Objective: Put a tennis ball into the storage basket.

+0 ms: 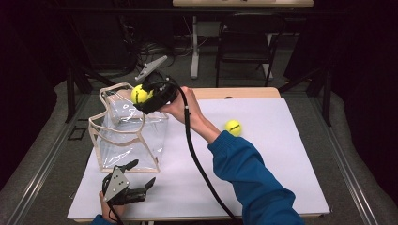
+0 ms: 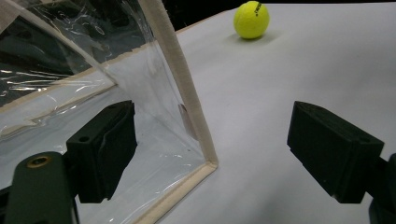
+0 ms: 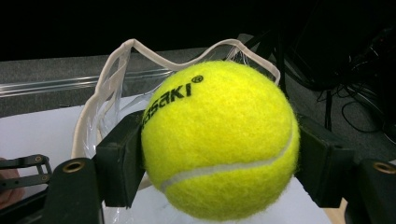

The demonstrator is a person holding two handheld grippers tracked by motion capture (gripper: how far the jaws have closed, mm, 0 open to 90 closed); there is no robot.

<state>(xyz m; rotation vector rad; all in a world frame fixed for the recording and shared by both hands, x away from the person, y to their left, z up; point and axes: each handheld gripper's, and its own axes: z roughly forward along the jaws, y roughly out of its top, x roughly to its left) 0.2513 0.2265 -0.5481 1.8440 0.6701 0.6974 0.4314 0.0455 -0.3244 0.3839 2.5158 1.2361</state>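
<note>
My right gripper (image 1: 143,96) is shut on a yellow tennis ball (image 1: 139,93), holding it above the open top of a clear plastic bag (image 1: 126,136) with cream trim. In the right gripper view the ball (image 3: 219,140) sits squeezed between both pads (image 3: 119,163), with the bag's rim (image 3: 116,60) just behind it. My left gripper (image 1: 144,172) rests open at the bag's near bottom corner. In the left gripper view that trimmed corner (image 2: 187,93) stands ahead between the wide jaws, untouched. A second tennis ball (image 1: 233,127) lies on the white mat to the right, and it appears as the far ball (image 2: 251,19) in the left gripper view.
A white mat (image 1: 272,159) covers the wooden table, with open room right of the bag and around the loose ball. The right gripper's cable (image 1: 197,159) trails across the mat toward the front edge. A dark chair (image 1: 244,42) and a desk leg stand beyond the table.
</note>
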